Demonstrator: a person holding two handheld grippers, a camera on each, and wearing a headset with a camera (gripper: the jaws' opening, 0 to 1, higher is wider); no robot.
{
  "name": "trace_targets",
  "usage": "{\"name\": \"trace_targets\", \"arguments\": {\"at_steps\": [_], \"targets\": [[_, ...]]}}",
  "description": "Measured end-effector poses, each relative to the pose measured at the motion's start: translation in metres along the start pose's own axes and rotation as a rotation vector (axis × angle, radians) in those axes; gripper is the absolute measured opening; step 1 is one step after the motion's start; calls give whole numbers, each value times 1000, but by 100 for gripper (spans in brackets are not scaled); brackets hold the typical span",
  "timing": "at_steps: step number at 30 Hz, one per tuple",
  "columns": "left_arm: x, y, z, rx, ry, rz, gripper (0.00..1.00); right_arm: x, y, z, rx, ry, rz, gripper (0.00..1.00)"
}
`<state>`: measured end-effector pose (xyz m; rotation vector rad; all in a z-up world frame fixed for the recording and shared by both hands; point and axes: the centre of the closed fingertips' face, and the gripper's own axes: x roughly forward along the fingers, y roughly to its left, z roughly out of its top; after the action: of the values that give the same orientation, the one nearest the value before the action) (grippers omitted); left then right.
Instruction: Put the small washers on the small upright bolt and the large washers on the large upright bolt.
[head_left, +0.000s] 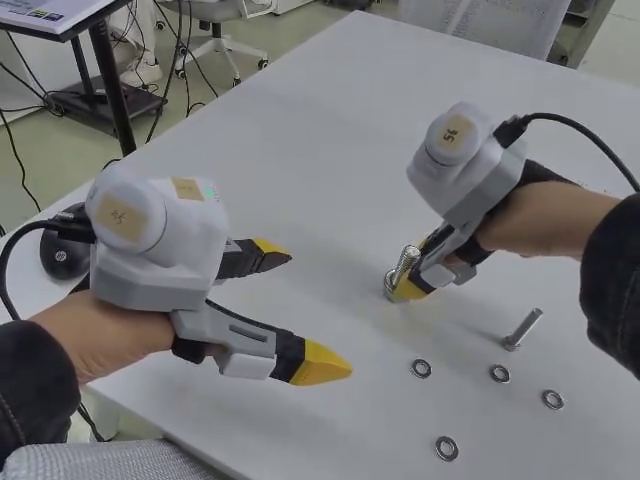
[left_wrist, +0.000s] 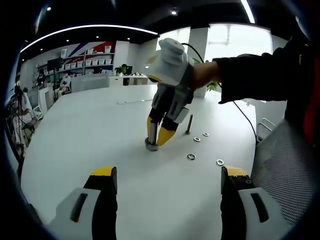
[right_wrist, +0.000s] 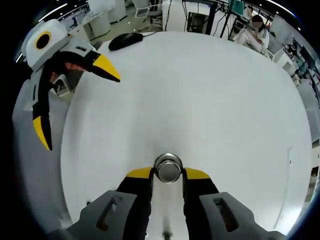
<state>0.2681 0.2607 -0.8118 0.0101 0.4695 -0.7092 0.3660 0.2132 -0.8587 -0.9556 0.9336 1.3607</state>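
Note:
The large bolt (head_left: 405, 268) stands upright on the white table (head_left: 330, 130), head down. My right gripper (head_left: 412, 288) is shut on it, its yellow jaws pressed on both sides of the bolt (right_wrist: 168, 169). To the right, the small bolt (head_left: 522, 328) stands upright (left_wrist: 189, 124). Several washers lie flat near the front edge, among them one (head_left: 421, 368), another (head_left: 500, 374) and a third (head_left: 447, 447). My left gripper (head_left: 300, 308) hovers at the left front, open and holding nothing, well apart from the bolts; its own view shows the jaws spread wide (left_wrist: 169, 175).
A black mouse (head_left: 60, 255) lies at the table's left edge behind my left hand. Beyond the far left corner stand a desk leg and cables (head_left: 110, 80) on the floor. The table's front edge runs just below the washers.

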Motion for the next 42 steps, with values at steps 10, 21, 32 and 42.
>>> {"name": "trace_targets", "arguments": {"at_steps": [10, 21, 32, 42], "targets": [[2, 0, 0, 2, 5, -5, 85, -1, 2, -2, -5, -5, 2, 25], [4, -2, 2, 10, 14, -12, 85, -11, 5, -10, -6, -8, -12, 26], [5, -5, 4, 19, 16, -22, 85, -21, 14, -20, 0, -2, -23, 26], [5, -6, 7, 28, 10, -23, 85, -25, 26, -27, -1, -1, -26, 26]]}}
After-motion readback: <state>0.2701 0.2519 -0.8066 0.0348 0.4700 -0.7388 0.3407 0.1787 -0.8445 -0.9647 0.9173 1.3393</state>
